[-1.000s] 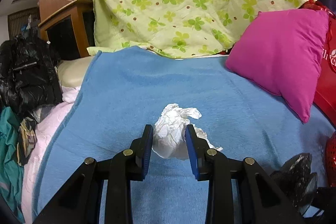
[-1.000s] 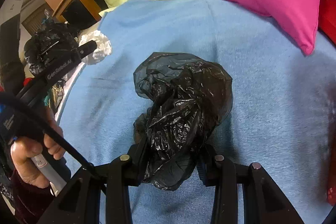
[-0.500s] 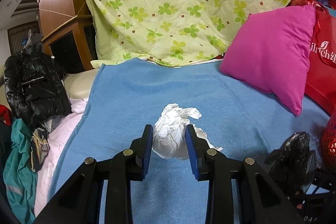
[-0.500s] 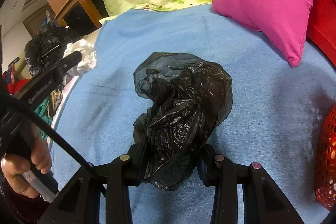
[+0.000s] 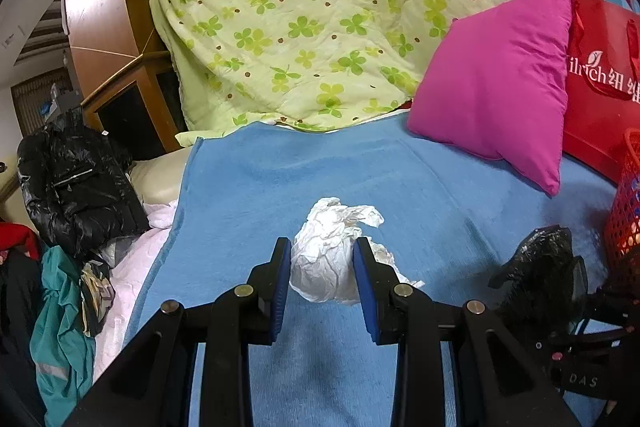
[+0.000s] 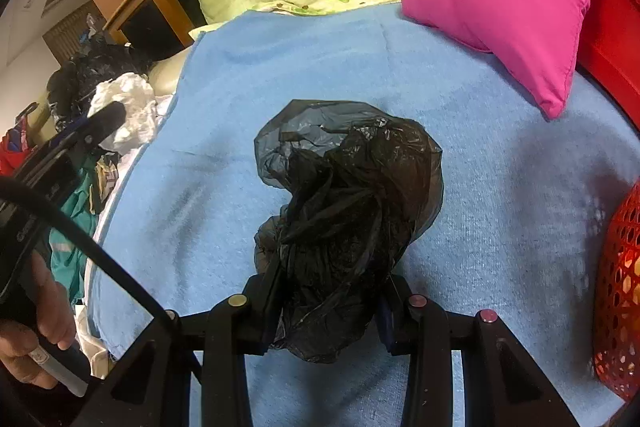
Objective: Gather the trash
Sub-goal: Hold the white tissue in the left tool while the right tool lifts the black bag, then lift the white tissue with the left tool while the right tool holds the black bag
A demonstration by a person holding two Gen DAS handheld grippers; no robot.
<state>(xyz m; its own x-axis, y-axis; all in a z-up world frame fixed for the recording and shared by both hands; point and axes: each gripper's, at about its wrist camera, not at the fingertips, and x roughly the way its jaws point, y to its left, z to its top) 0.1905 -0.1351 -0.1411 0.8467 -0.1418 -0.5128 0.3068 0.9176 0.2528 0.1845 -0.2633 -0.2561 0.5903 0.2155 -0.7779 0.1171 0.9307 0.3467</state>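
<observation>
The left tool (image 5: 322,263) has its blue-padded fingers (image 5: 280,279) pressed against both sides of a crumpled white paper wad (image 5: 332,259), pinching it above the blue terry blanket (image 5: 300,171) that covers the bed. In the right wrist view the same wad (image 6: 128,111) shows at the tip of the left tool, out past the blanket's left edge, and a person's hand (image 6: 30,355) grips that tool's handle low at the left.

The right tool (image 6: 326,311) pinches a crumpled black plastic bag (image 6: 348,203) between its fingers; the bag bulges forward from the tool, over the middle of the blanket. From the left wrist view the bag (image 5: 540,263) sits to the right of the paper wad, well apart from it.

Beyond the blanket's far edge a pale green quilt printed with clover leaves (image 5: 340,19) is heaped up. At the blanket's far right corner a magenta square cushion (image 5: 500,83) leans, and just right of it stands a red paper carrier bag with white lettering (image 5: 600,87). A red plastic mesh basket (image 6: 618,303) stands at the blanket's right edge. Off the blanket's left edge lie a shiny black puffer jacket (image 5: 76,187) and a teal garment (image 5: 60,327), with wooden furniture (image 5: 100,7) behind them.
</observation>
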